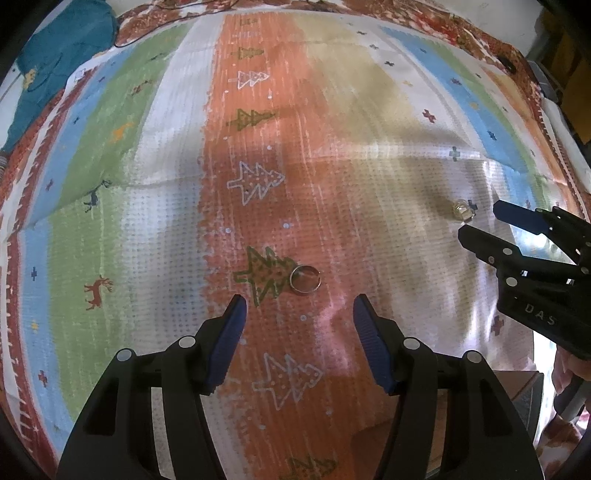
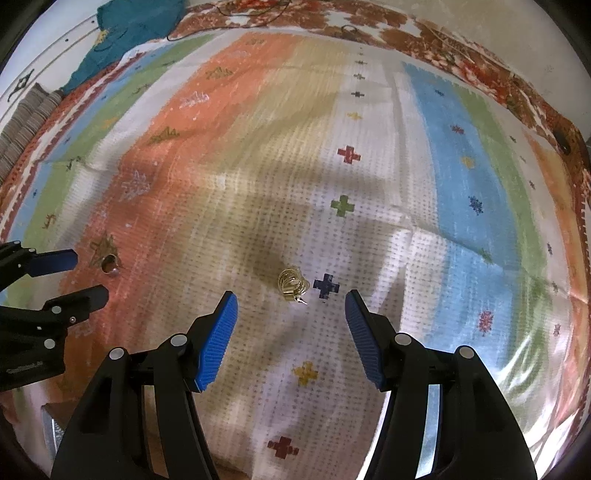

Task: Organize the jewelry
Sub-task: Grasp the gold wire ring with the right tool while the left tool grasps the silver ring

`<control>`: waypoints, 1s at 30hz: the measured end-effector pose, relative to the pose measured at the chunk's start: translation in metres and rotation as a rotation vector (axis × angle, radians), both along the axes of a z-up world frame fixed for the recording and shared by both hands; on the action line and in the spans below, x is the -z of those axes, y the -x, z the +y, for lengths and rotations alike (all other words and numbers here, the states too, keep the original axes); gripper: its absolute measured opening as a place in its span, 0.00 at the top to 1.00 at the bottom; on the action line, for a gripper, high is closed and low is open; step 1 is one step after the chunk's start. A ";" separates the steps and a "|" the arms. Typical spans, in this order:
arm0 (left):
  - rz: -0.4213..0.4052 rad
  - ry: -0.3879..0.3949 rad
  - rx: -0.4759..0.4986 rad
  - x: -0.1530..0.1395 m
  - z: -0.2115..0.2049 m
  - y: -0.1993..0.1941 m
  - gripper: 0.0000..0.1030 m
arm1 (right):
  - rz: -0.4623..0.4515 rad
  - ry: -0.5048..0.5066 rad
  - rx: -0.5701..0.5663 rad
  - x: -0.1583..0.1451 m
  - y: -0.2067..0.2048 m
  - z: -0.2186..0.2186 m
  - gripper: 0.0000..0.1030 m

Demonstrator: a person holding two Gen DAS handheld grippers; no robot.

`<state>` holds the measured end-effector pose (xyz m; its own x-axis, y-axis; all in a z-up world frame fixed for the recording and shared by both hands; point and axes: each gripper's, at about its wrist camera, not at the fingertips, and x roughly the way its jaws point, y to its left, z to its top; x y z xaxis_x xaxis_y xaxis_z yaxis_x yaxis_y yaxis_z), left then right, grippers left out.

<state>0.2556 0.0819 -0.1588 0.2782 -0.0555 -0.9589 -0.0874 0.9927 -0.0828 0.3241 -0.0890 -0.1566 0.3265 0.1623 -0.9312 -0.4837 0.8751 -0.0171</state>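
Fingers (image 1: 236, 317) first: both pairs are standing spread wide, blue ribbed pads facing each other, nothing pinched between them.

Under the left gripper (image 1: 300, 308), a plain silver band ring (image 1: 305, 278) is lying flat on the orange stripe of the striped cloth (image 1: 166, 221), just beyond the fingertips and roughly centred in the gap, touching the edge of a green tree motif (image 1: 264, 275). The right wrist view is catching the same ring at far left (image 2: 110, 264), sitting just past the left gripper's fingers (image 2: 55, 260).

Over to the right gripper (image 2: 291, 308): it is hanging above a small gold wire piece (image 2: 292, 284), a bundle of thin loops, resting on the white dotted stripe just ahead of the fingertips and right beside a dark blue cross motif (image 2: 325, 285). From the left wrist view that gold piece is showing small and blurred at the right (image 1: 463, 210), close to the tips of the right gripper (image 1: 480, 221), which is reaching in from the right edge.

Both pieces are lying well apart from each other. The cloth is running in stripes of orange, beige, white, blue and green, with a red patterned border, and it is showing creases and soft shadows from the grippers. A teal garment (image 2: 136, 33) is lying at the far left corner, beyond the cloth.
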 end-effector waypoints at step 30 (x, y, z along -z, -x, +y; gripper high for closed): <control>-0.022 -0.057 0.055 0.006 -0.003 -0.010 0.82 | 0.045 0.001 0.010 0.013 -0.012 0.003 0.84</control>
<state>0.2659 0.0785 -0.1650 0.2975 -0.0168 -0.9546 -0.0311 0.9991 -0.0273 0.3357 -0.0856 -0.1698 0.2863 0.1578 -0.9451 -0.4749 0.8800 0.0031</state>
